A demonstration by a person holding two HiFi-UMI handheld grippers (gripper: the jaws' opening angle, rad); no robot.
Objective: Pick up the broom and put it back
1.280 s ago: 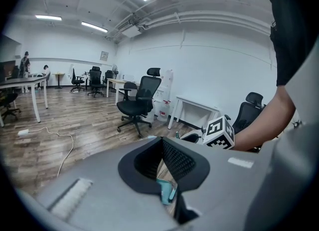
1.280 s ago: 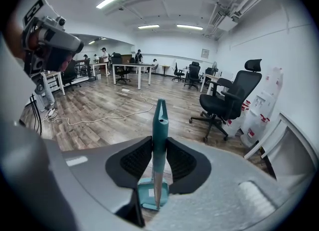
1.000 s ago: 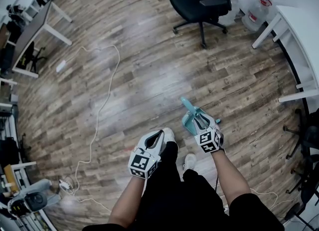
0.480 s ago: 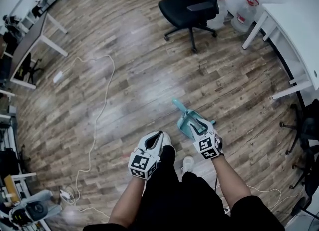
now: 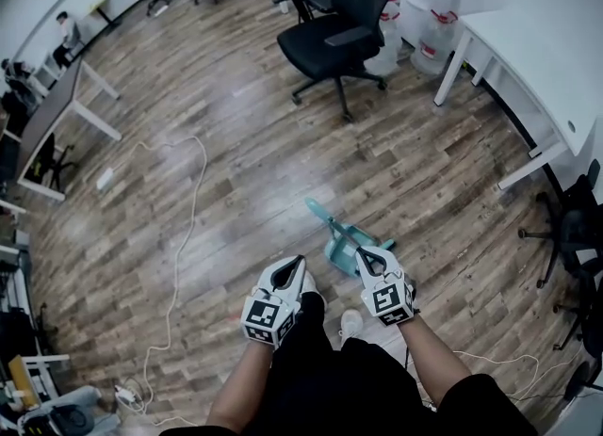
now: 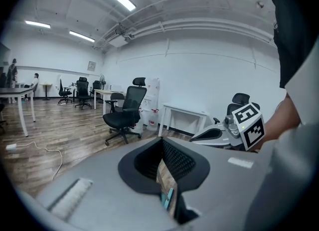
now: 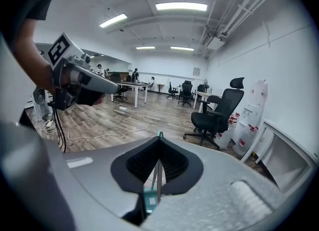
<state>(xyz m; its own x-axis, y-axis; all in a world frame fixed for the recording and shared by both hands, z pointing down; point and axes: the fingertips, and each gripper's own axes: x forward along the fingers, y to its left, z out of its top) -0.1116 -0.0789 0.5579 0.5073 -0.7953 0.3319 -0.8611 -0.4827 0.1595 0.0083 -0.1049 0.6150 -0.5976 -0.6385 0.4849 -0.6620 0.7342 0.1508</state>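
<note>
A teal broom and dustpan set [image 5: 341,239] stands on the wood floor just ahead of my feet, its handle [image 5: 316,210] slanting up and left. My right gripper [image 5: 364,255] sits over it, jaws shut on the thin handle. In the right gripper view that handle [image 7: 156,172] runs between the pads, and its teal tip pokes out past my right gripper [image 7: 159,142]. My left gripper [image 5: 295,264] hangs to the left of the set, shut and empty. Through the narrow slit of my left gripper [image 6: 162,142], only floor and a teal scrap show.
A black office chair [image 5: 334,34] stands ahead. A white desk [image 5: 542,57] runs along the right, with water bottles [image 5: 435,37] behind it. A white cable [image 5: 184,227] trails across the floor at left. Another desk [image 5: 57,95] is at far left, and a dark chair [image 5: 575,236] at the right edge.
Both grippers have risen, and the view has swung further into the room. The right jaws, spread around the teal handle before, are now closed on it.
</note>
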